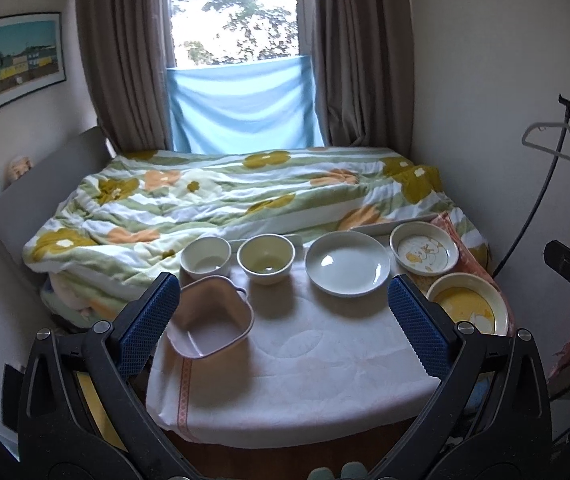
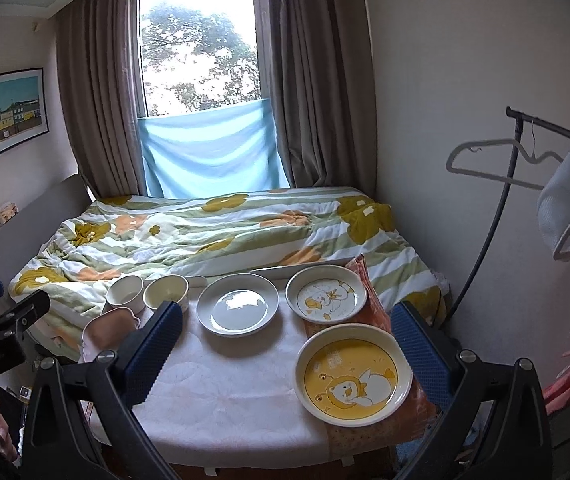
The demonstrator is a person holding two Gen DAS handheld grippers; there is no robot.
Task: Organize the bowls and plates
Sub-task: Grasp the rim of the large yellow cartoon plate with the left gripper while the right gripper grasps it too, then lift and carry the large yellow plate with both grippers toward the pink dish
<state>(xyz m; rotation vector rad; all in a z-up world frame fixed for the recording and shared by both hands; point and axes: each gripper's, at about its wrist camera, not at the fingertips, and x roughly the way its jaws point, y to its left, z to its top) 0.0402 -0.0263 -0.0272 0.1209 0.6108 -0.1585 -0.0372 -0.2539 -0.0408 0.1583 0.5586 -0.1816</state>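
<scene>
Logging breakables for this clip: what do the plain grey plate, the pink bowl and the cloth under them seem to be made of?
Plain grey plate: likely glazed ceramic; it shows sharp, glossy window reflections. Pink bowl: matte, thin-walled with a darker rim line, possibly plastic or enamel; the look leaves it open. White cloth: soft woven or quilted fabric, with a faint stitched pattern and a drooping edge.

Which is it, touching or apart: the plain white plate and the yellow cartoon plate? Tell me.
Apart. The right wrist view shows bare white cloth between the plain white plate and the yellow cartoon plate; their rims do not meet.
</scene>
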